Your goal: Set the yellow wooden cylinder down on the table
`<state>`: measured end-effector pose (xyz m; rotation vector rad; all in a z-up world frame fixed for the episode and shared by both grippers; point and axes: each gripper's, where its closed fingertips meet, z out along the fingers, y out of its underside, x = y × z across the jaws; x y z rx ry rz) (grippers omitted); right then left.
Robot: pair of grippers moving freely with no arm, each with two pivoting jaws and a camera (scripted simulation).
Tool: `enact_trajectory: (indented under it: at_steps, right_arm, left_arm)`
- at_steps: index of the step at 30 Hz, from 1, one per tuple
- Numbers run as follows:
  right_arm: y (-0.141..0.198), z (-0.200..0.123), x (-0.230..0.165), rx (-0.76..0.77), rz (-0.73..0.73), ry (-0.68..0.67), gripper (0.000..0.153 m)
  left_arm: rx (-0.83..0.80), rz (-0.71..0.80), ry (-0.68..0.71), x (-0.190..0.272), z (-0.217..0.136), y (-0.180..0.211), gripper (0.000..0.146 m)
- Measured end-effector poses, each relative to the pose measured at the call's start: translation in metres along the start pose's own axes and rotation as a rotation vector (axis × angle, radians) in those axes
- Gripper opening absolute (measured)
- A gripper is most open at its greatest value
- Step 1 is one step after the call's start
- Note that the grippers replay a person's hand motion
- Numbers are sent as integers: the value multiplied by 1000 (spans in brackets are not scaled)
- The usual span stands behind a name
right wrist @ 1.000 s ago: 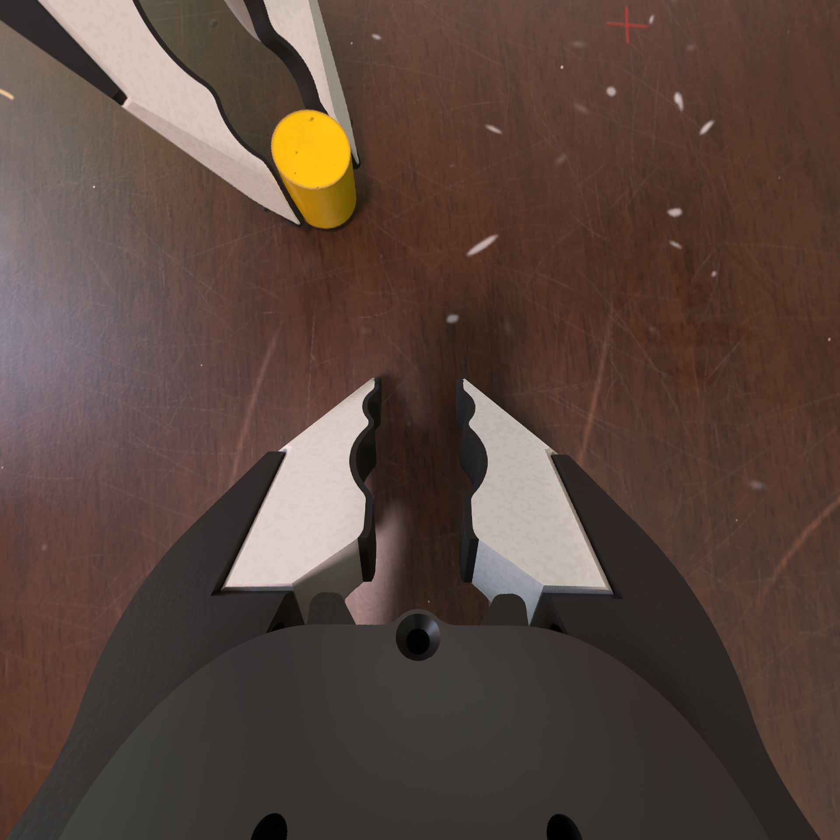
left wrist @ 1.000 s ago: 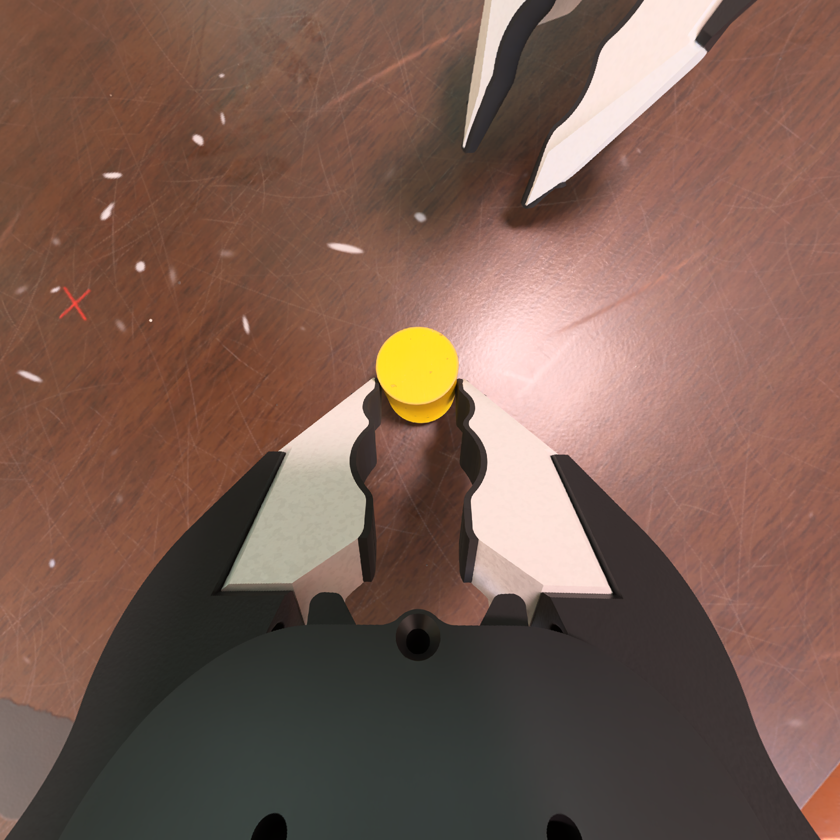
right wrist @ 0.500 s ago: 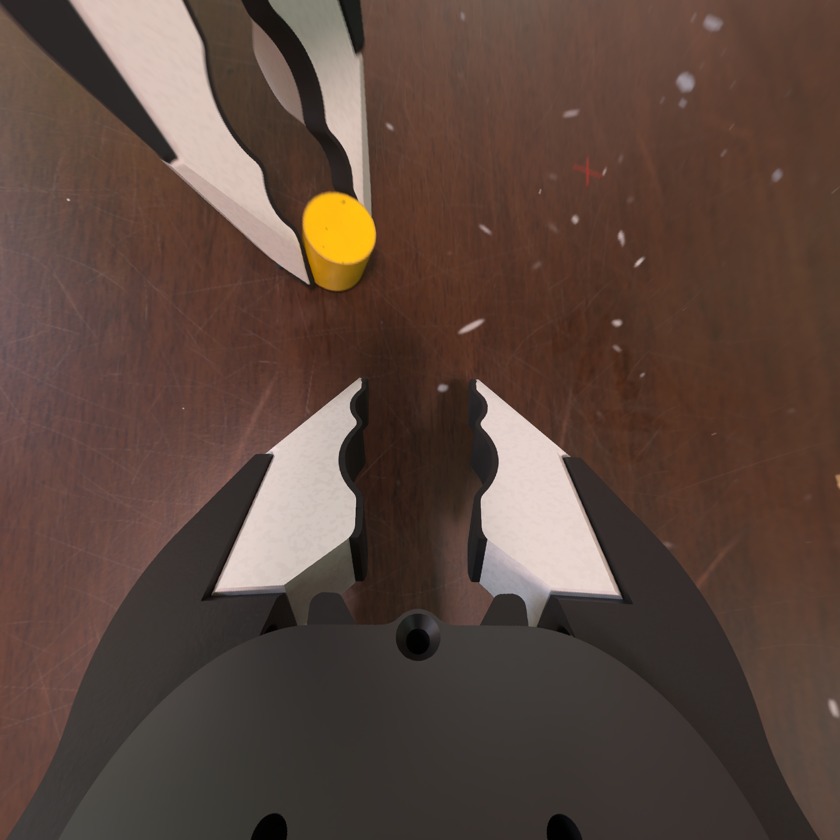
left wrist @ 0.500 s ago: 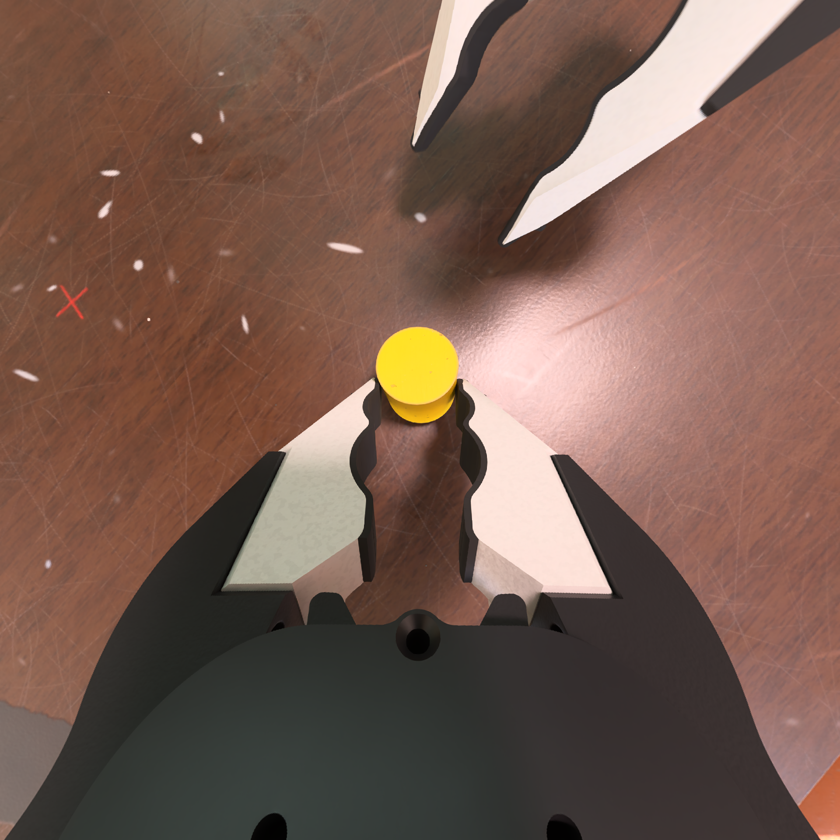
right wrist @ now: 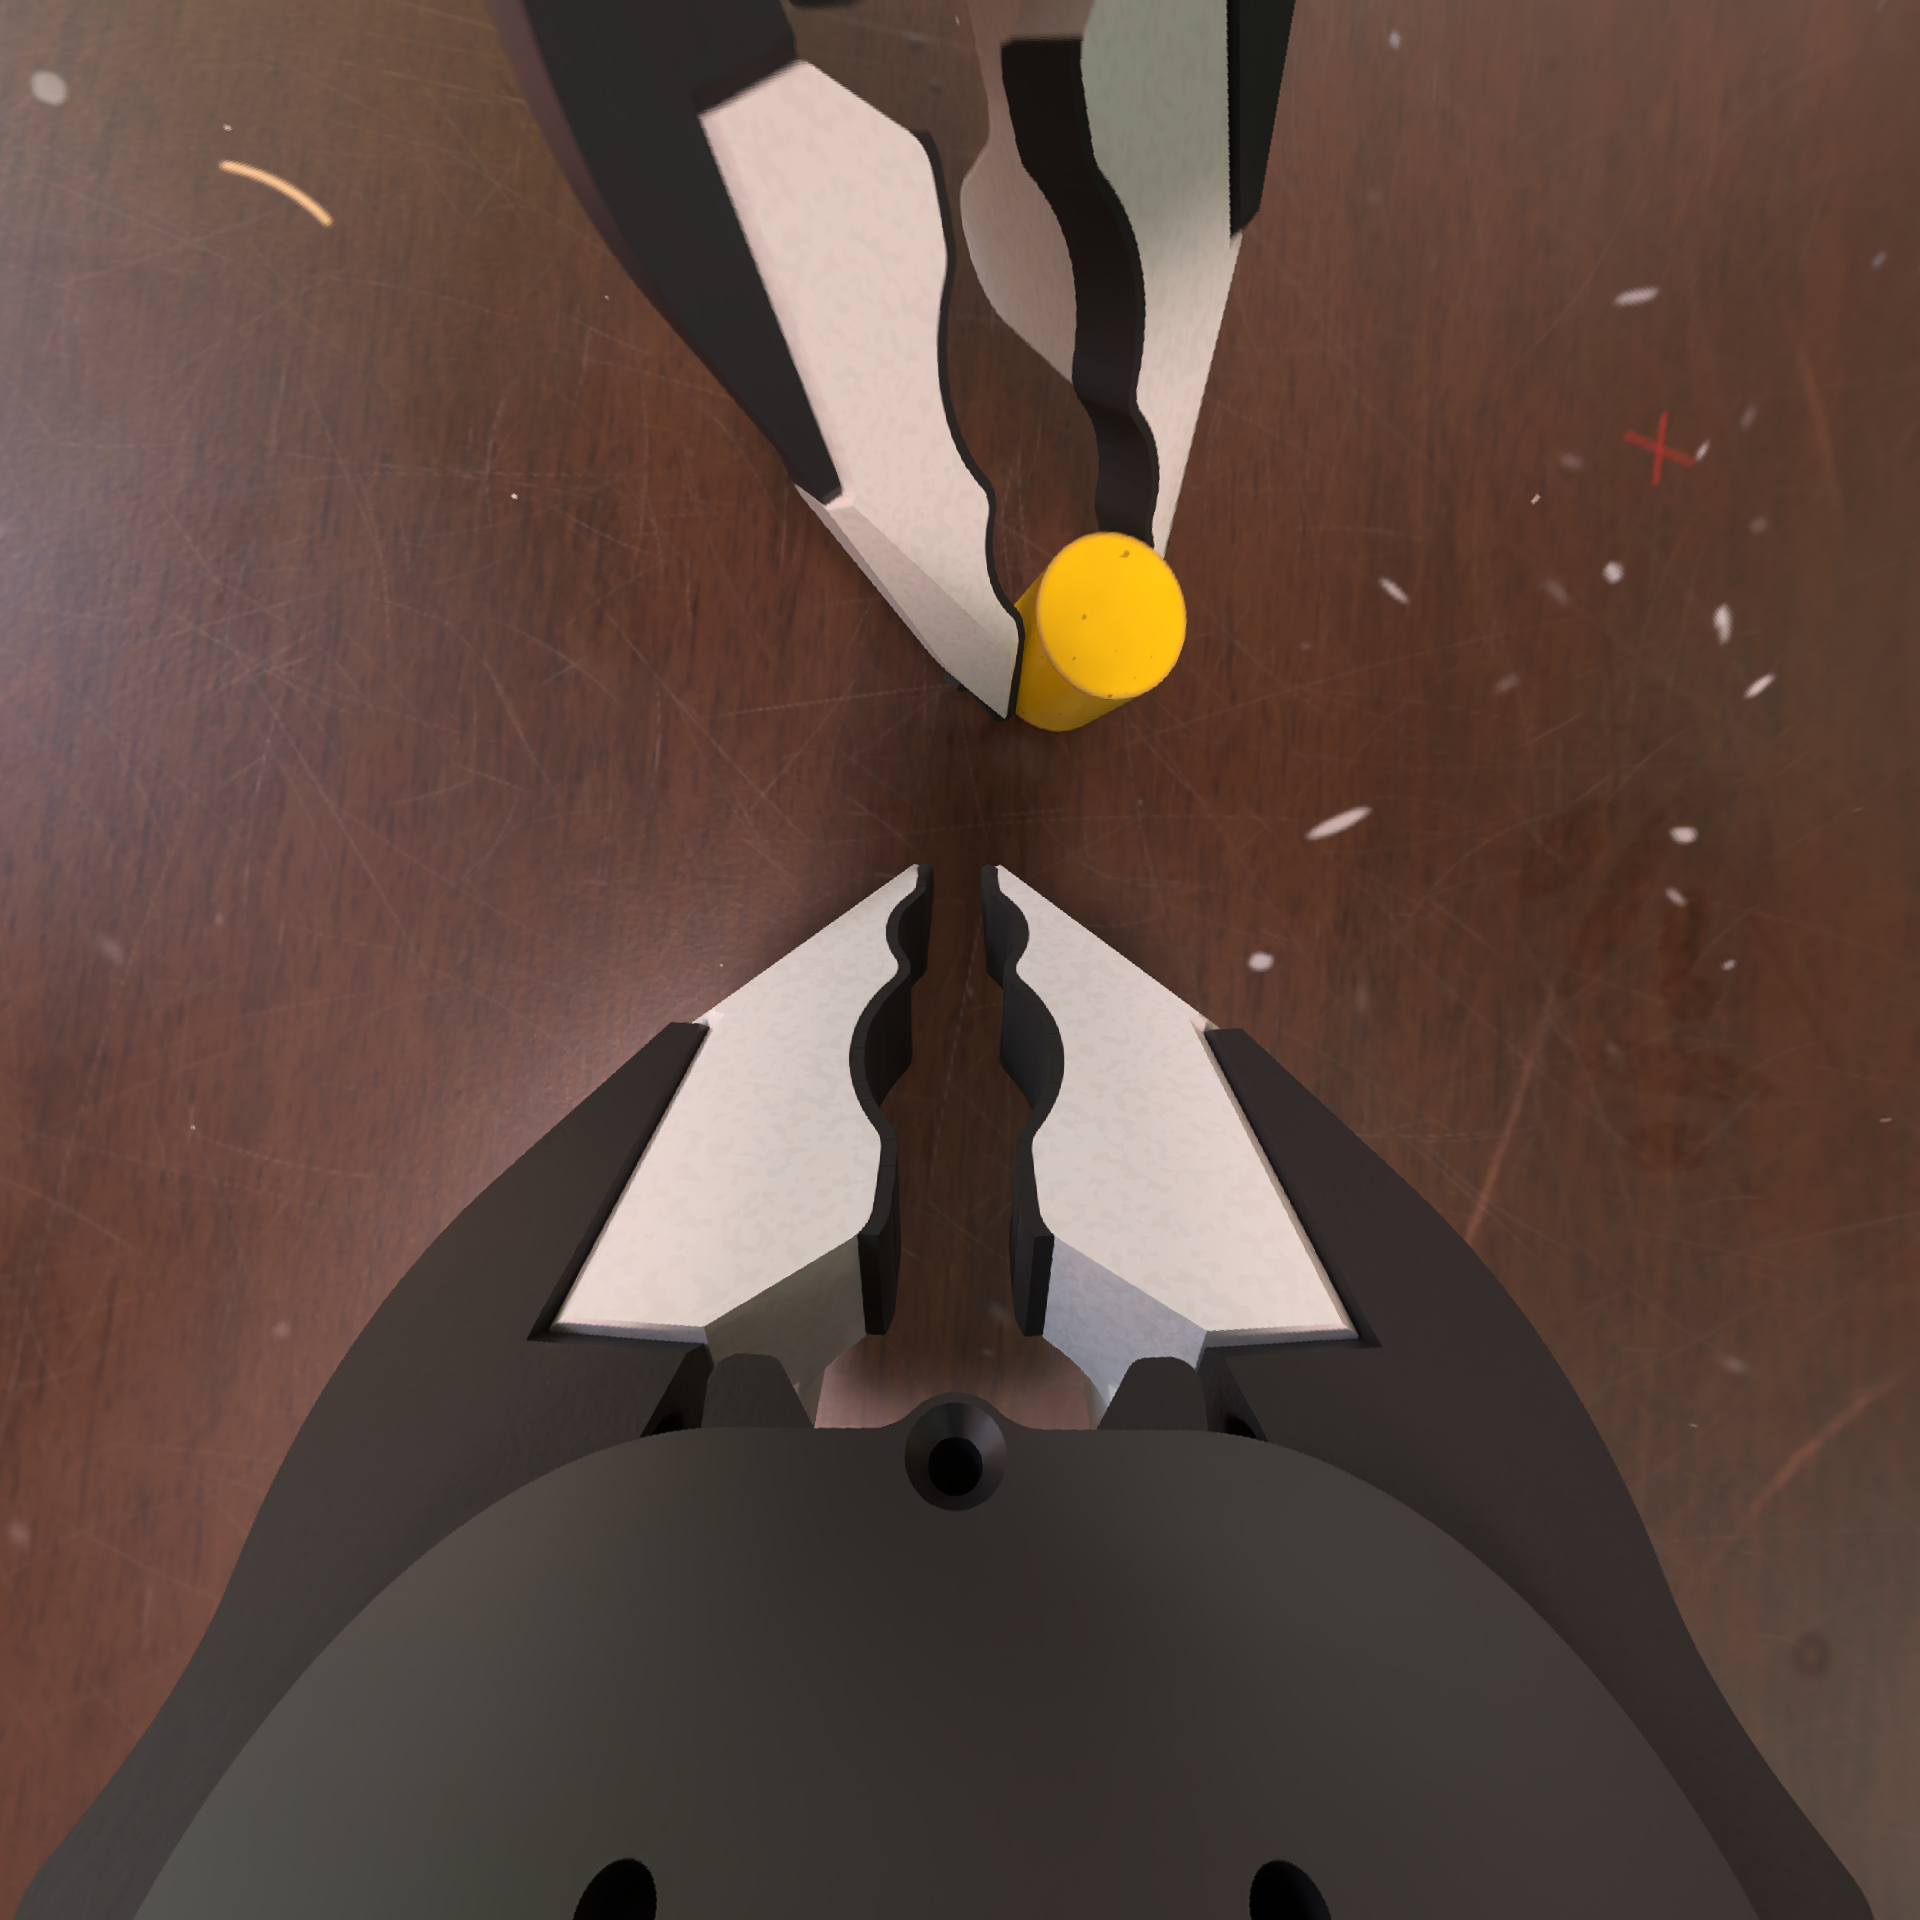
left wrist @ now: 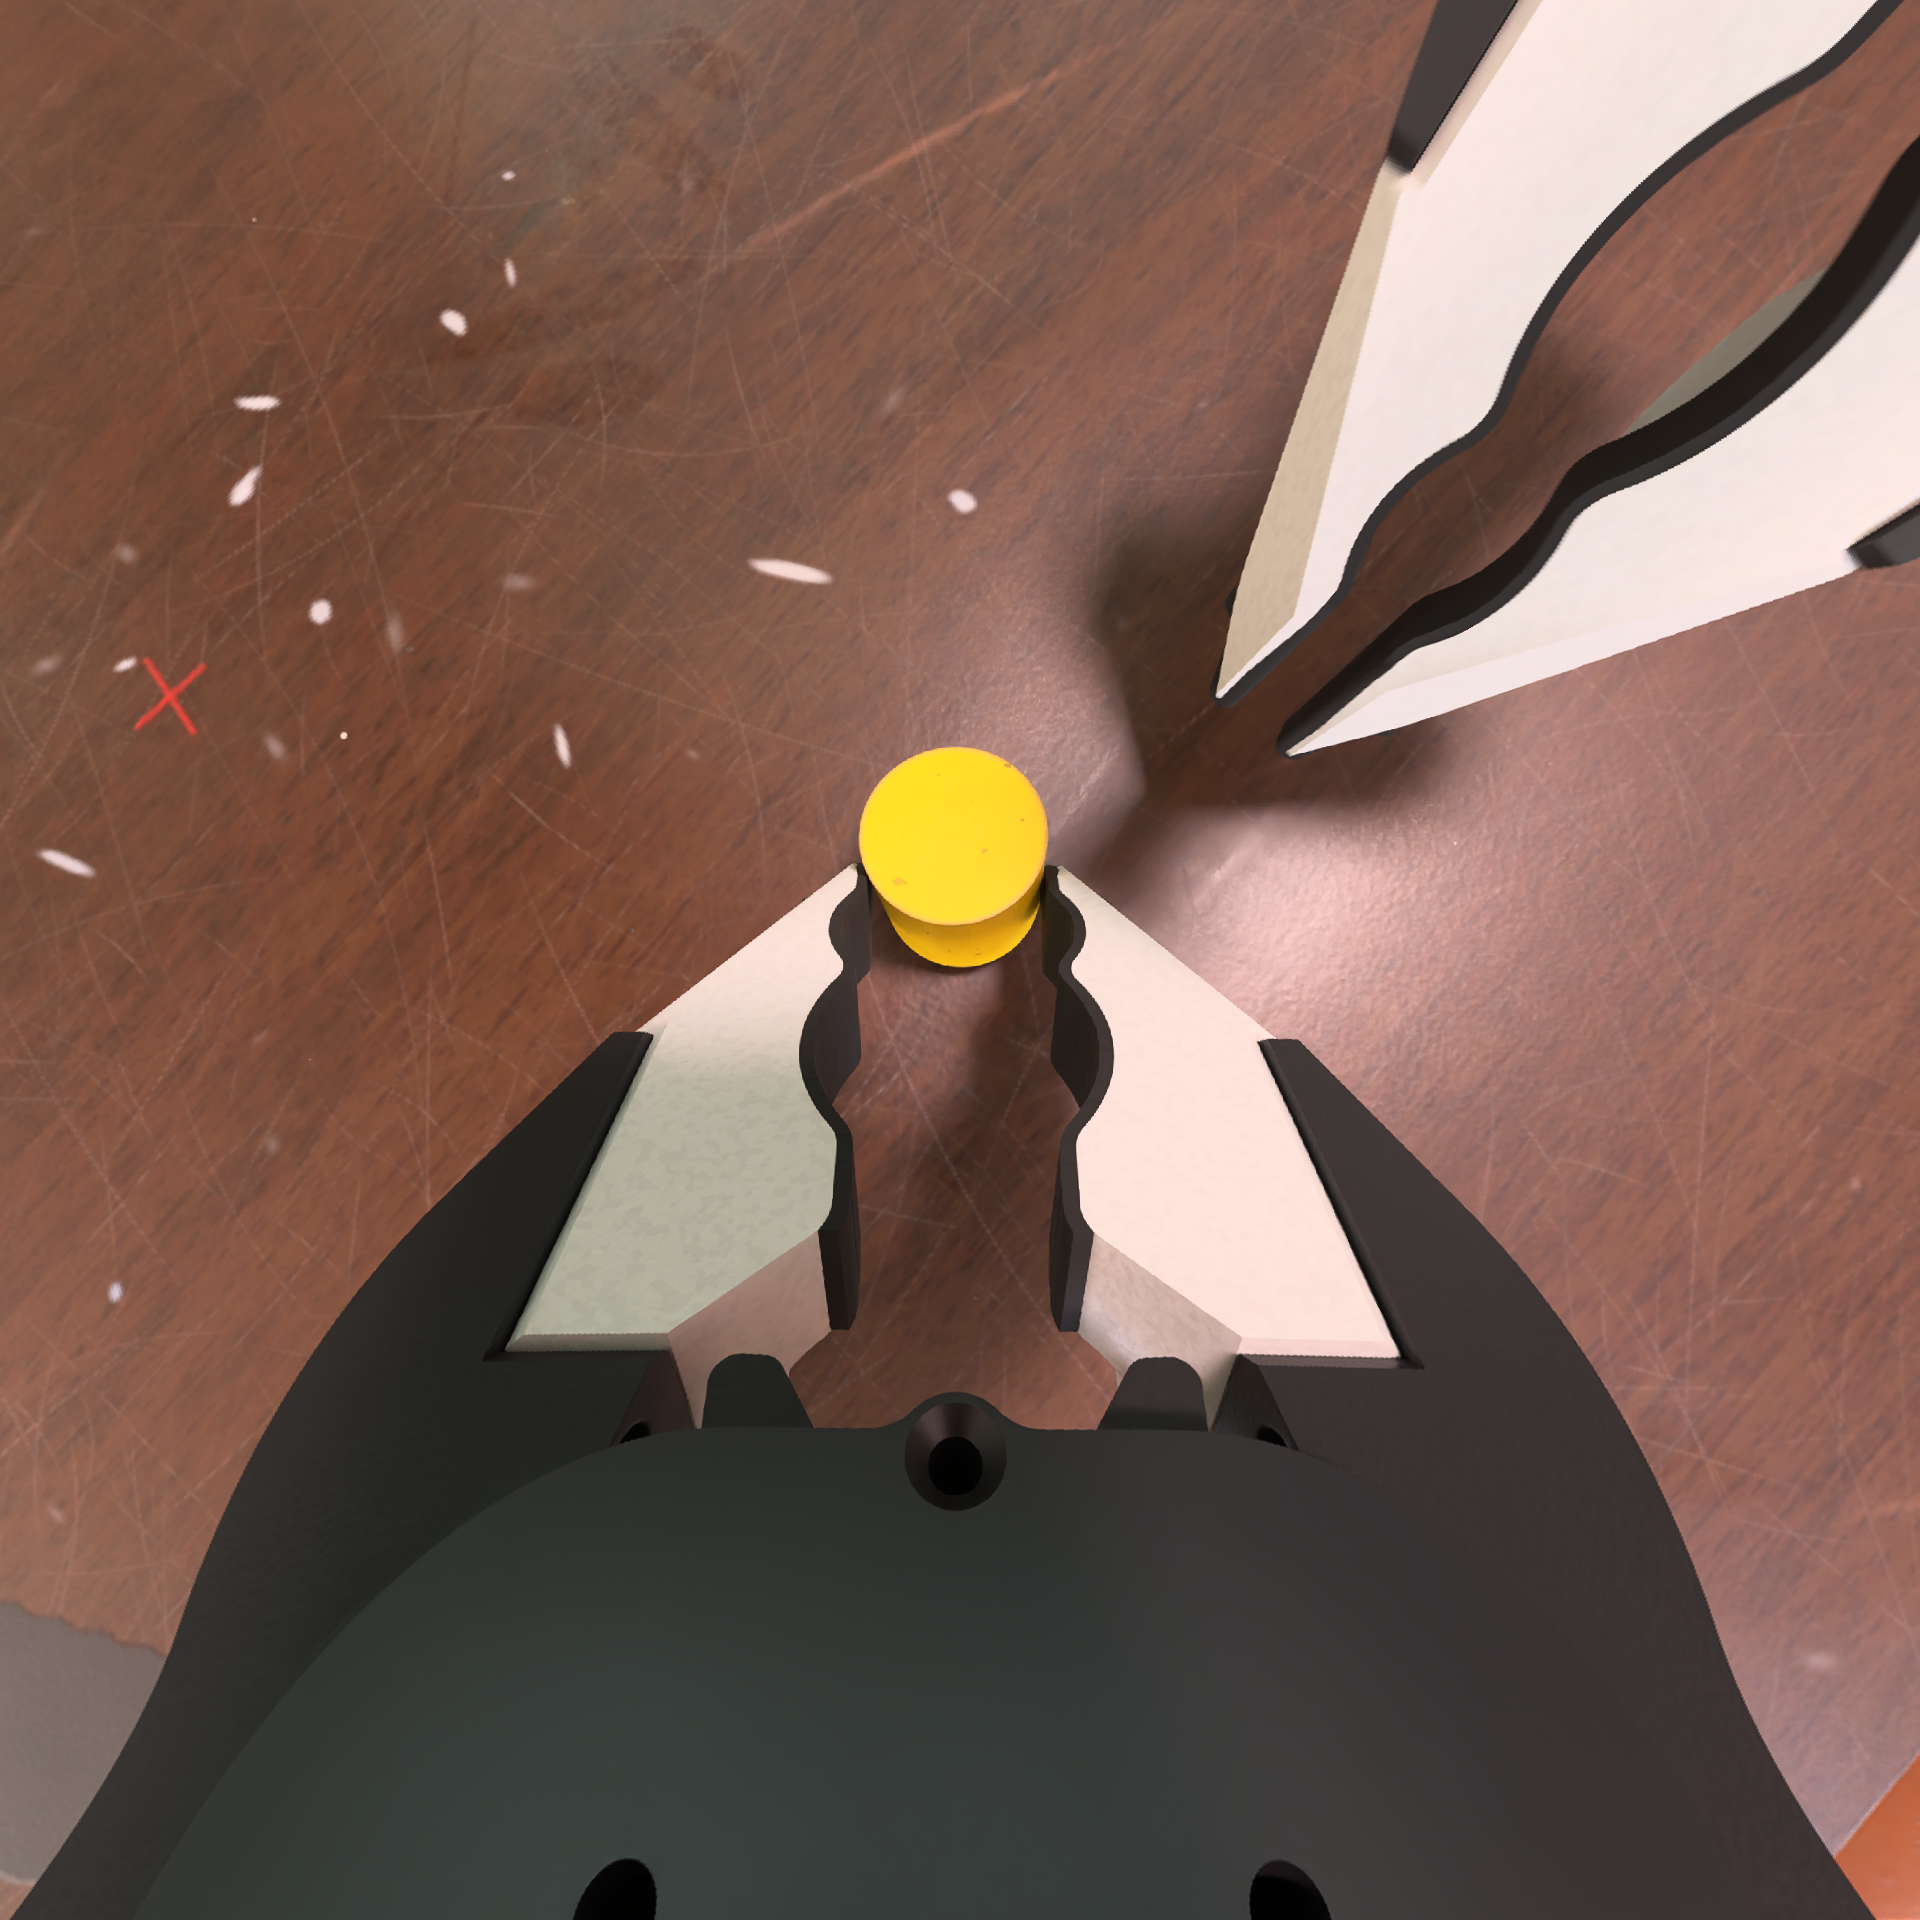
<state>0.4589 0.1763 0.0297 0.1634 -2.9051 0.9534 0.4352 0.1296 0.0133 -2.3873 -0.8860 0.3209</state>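
Observation:
The yellow wooden cylinder (left wrist: 953, 847) stands upright between my left gripper's (left wrist: 954, 883) fingertips, which are shut on its sides. In the right wrist view the cylinder (right wrist: 1107, 634) has its lower end at or just above the brown table (right wrist: 416, 727); I cannot tell if it touches. The left gripper (right wrist: 1075, 623) reaches down from the top of that view. My right gripper (right wrist: 956, 873) is empty, its jaws nearly together, a short way in front of the cylinder. It also shows in the left wrist view (left wrist: 1257, 722), at the upper right.
The scratched brown table (left wrist: 416, 1039) bears a small red cross mark (left wrist: 168, 698), which also shows in the right wrist view (right wrist: 1659, 449), and scattered white flecks. A grey patch (left wrist: 42, 1662) lies at the lower left, an orange strip (left wrist: 1896, 1860) at the lower right corner.
My right gripper has moved closer to the cylinder; its jaws widened, then narrowed almost together. My left gripper has stayed still, shut on the cylinder.

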Motion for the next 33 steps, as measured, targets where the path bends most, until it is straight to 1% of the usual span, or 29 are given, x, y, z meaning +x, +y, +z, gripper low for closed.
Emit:
enact_trajectory:
  at_steps: [2,4,11,16,20,24,26,28,29,31,32,33]
  right_arm:
    - [0,4,0,-1,36,-9,5]
    - [-1,5,4,7,56,14,0]
    - [8,15,4,-62,41,46,0]
    - [9,17,4,-70,98,45,0]
    - [9,17,4,-76,129,44,0]
    - [9,17,3,-66,164,33,0]
    - [9,17,3,-65,162,33,0]
    - [9,17,3,-67,159,37,0]
    - [9,17,3,-67,155,42,0]
    - [9,17,3,-64,158,46,0]
    - [9,17,3,-62,158,47,0]
    - [9,17,3,-60,159,46,0]
  left_arm:
    - [0,1,-1,0,0,0,32]
    - [0,1,-1,0,0,0,32]
    - [7,-3,3,0,0,0,32]
    - [12,-12,-16,-3,0,0,32]
    - [19,-31,-60,-8,-3,4,43]
    - [20,-81,-103,-9,-16,16,46]
    - [63,-107,-138,-9,-27,17,46]
    - [146,-136,-152,-4,-39,9,38]
    - [199,-149,-137,2,-43,3,32]
    - [275,-147,-86,15,-44,-9,13]
    - [278,-142,-80,19,-41,-12,2]
    - [262,-138,-70,23,-37,-13,0]
